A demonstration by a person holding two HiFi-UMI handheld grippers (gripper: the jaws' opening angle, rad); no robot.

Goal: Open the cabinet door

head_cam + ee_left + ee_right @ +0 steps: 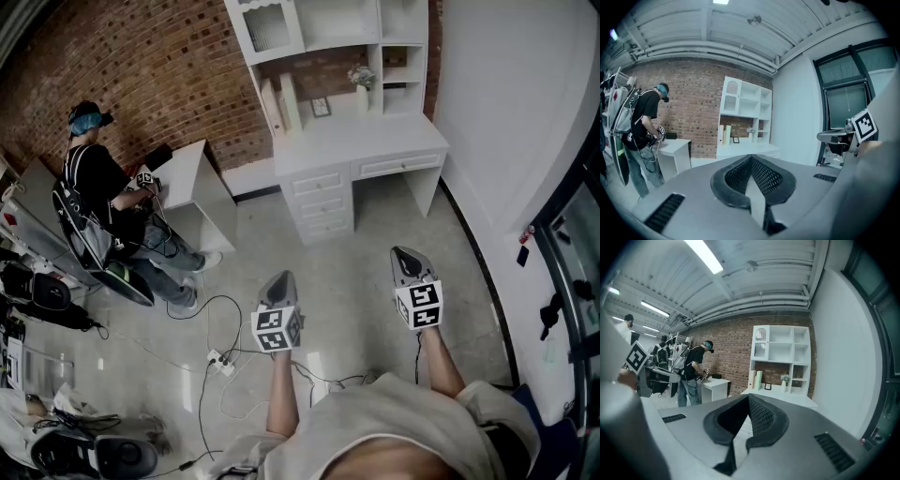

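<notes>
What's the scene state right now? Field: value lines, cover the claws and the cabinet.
left claw: jaws together, nothing held
right claw: jaws together, nothing held
cabinet door: upper left of the white desk unit, looks shut
claws to door: well apart, open floor between
desk top: vase, small frame
bystander: at the small white table, left side
cables: on the floor by the left claw
</notes>
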